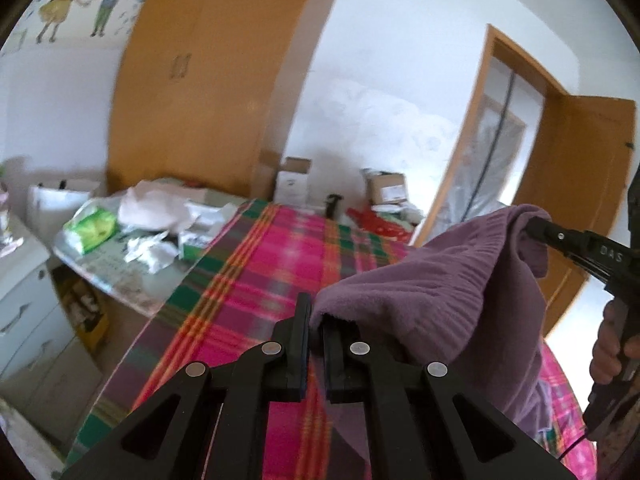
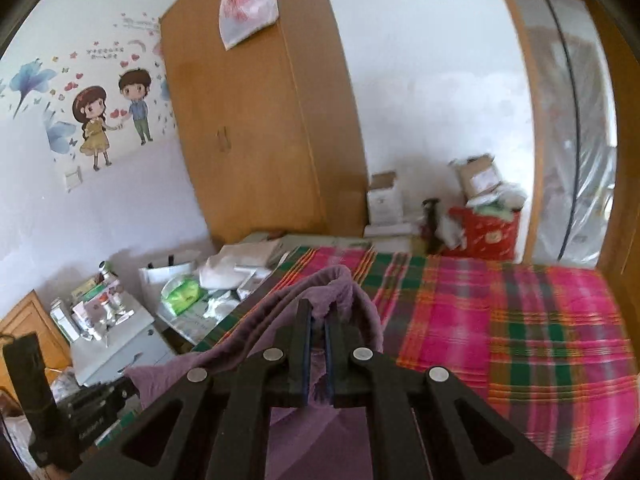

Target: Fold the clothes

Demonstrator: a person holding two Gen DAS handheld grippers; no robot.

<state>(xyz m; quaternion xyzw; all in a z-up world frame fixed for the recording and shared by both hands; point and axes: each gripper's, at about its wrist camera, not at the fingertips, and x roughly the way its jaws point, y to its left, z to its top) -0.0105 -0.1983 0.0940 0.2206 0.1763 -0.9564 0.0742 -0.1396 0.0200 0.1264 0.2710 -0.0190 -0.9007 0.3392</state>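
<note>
White walls, cartoon sticker – tall wooden wardrobe, plaid-covered bed, open wooden door.

1. You hold a plain purple garment, soft mauve all over.
2. Your bedspread is plaid: hot pink crossed with green, orange and grey bands.
3. Your wardrobe is orange-brown wood, as is your door frame.
4. Your wall sticker shows a cartoon pair in yellow and blue, with red hearts.
5. Your black left gripper matches your black right gripper.
6. Your hanging bag is white with red print.
</note>
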